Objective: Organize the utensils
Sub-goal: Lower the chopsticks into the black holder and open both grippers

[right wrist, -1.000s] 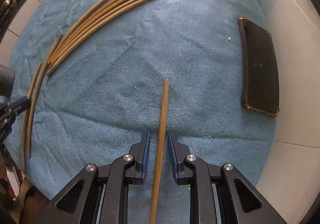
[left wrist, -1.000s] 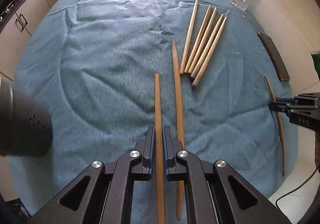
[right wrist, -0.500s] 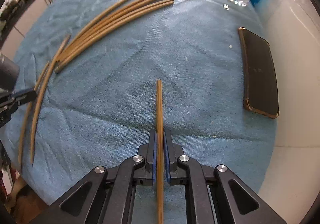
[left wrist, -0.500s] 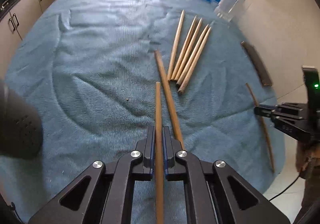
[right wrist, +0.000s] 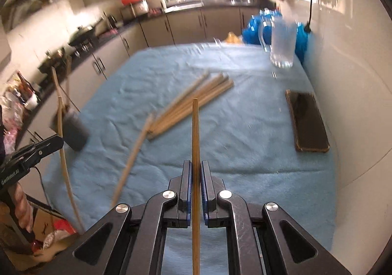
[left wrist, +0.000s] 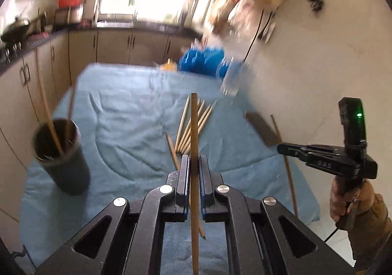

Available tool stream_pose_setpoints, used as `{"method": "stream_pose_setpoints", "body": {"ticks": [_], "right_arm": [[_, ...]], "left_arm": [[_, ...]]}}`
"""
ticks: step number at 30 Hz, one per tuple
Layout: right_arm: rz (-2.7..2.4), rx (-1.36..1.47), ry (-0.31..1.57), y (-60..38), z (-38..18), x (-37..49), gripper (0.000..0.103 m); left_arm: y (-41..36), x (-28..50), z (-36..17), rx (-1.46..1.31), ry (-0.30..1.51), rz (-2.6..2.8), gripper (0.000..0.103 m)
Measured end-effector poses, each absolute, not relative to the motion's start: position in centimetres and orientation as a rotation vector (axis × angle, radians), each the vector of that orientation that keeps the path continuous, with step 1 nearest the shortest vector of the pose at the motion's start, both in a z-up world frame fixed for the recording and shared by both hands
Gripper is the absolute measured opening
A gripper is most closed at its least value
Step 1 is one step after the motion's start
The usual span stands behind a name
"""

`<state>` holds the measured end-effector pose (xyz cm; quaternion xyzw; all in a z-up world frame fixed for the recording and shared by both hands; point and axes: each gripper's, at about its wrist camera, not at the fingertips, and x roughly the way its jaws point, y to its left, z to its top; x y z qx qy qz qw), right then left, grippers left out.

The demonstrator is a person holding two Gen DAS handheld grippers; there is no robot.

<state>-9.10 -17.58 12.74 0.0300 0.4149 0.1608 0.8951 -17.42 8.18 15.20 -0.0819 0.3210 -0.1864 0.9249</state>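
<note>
We count two grippers, each pinching one chopstick: the left gripper (left wrist: 194, 172) has its blue-padded fingers pressed onto a slim round wooden chopstick (left wrist: 194, 142), and the right gripper (right wrist: 196, 174) clamps a second chopstick (right wrist: 195, 137) the same way, both sticks raised off the table and pointing away from the cameras. On the wrinkled blue cloth (left wrist: 127, 113) we see a bundle of about five chopsticks (left wrist: 193, 123) lying side by side at the middle, with one loose chopstick (left wrist: 172, 151) just near of them. At the near left stands a dark round cup (left wrist: 61, 155) holding two chopsticks upright and leaning. A flat dark phone (right wrist: 307, 120) lies at the right edge, and a clear glass mug (right wrist: 281, 42) stands at the far right, a blue bag (left wrist: 201, 61) beyond it.
</note>
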Motion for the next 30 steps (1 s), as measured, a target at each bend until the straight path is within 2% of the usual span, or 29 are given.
{"method": "stream_pose_setpoints", "body": {"ticks": [9, 16, 23, 30], "right_arm": [[0.432, 0.128, 0.674, -11.7, 17.9, -9.0, 0.007], [0.571, 0.209, 0.545, -4.2, 21.7, -6.0, 0.007], [0.677, 0.290, 0.437, 4.6, 24.0, -2.1, 0.007], [0.634, 0.324, 0.412, 9.3, 21.7, 1.7, 0.007]], "left_arm": [[12.4, -20.3, 21.7, -0.209, 0.465, -0.338, 0.006], [18.4, -18.0, 25.6, -0.255, 0.405, -0.201, 0.006], [23.7, -14.0, 26.5, -0.305, 0.381, -0.091, 0.006], [26.4, -9.3, 24.4, -0.298, 0.397, -0.014, 0.006]]}}
